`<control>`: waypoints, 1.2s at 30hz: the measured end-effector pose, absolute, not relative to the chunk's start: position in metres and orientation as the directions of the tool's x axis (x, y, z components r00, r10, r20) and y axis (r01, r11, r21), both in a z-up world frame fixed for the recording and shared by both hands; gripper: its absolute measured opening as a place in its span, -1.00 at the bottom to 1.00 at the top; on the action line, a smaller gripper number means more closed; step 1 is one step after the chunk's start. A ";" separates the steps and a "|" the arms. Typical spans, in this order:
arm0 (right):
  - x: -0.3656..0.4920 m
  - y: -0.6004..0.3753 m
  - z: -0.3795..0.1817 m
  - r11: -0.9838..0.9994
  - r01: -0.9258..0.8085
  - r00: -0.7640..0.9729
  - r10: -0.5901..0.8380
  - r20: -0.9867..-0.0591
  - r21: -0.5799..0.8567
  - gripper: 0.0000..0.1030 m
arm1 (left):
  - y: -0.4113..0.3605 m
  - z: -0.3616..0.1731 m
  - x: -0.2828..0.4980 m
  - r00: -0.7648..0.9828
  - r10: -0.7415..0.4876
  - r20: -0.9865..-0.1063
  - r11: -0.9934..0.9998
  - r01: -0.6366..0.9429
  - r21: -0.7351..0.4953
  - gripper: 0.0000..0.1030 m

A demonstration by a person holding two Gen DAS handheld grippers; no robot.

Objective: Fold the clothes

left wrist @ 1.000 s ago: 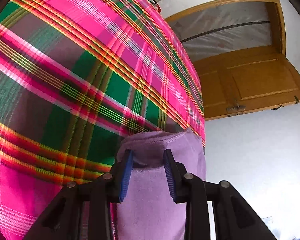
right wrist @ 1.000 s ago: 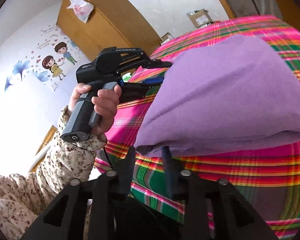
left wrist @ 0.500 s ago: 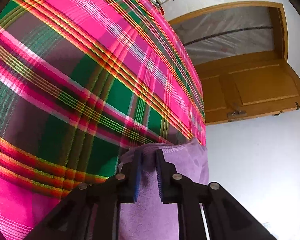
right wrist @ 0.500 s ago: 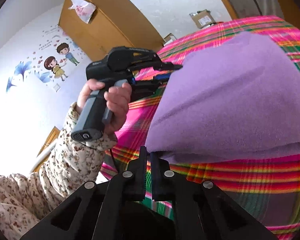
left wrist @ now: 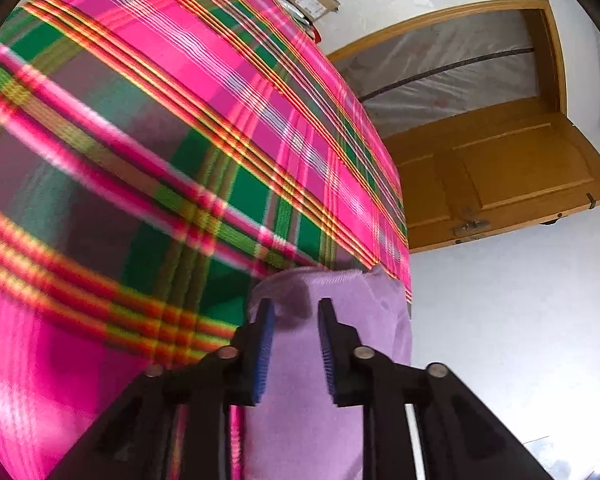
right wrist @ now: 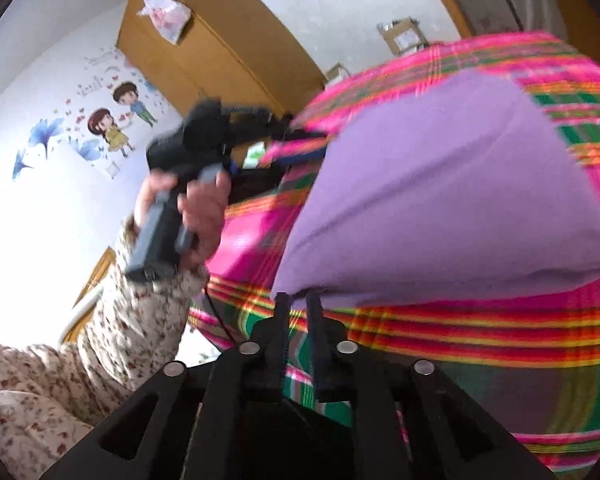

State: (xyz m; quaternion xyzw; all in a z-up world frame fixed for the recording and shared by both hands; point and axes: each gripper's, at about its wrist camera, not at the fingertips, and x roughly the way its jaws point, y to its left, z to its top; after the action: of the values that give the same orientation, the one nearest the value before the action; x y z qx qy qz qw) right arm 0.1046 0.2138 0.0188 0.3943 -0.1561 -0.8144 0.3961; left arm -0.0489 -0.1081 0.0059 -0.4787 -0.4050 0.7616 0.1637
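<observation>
The purple garment [right wrist: 440, 200] lies folded on the plaid cloth [left wrist: 148, 152], and both claws are opening. The left gripper [left wrist: 294, 344] straddles a corner, blue pads spread clear; the right gripper [right wrist: 297, 308] parts narrowly at the near edge. Best to get both clear together, so the fold isn't dragged. Whether the right pads pinch fabric is blurred; the underlayers stay hidden.

Garment [right wrist: 452, 200]: plain lilac. Surface [left wrist: 148, 152] cover: pink, green, yellow plaid. Sleeve [right wrist: 136, 320]: cream floral. Door [left wrist: 512, 176]: ochre.
</observation>
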 end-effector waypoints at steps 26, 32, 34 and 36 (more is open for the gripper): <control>0.094 0.268 0.029 -0.937 0.223 -0.665 -0.347 -0.661 0.268 -0.47 | -0.085 0.011 0.027 -0.406 0.675 -0.616 -0.681 -0.024 -0.731 -0.45; 0.078 0.266 0.037 -0.962 0.141 -0.706 -0.264 -0.658 0.235 -0.47 | -0.085 0.004 0.026 -0.360 0.678 -0.641 -0.695 -0.031 -0.718 -0.45; 0.067 0.263 0.036 -0.971 0.117 -0.712 -0.229 -0.664 0.209 -0.47 | -0.087 0.001 0.028 -0.354 0.680 -0.642 -0.693 -0.026 -0.720 -0.44; 0.061 0.263 0.034 -0.972 0.114 -0.710 -0.224 -0.668 0.205 -0.47 | -0.087 0.000 0.029 -0.348 0.682 -0.643 -0.695 -0.037 -0.718 -0.41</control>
State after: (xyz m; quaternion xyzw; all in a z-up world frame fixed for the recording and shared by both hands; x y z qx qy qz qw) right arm 0.0614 0.2626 0.0336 0.3698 -0.0747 -0.9215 0.0917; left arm 0.0295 -0.0874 0.0003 -0.5197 -0.3103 0.7600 0.2367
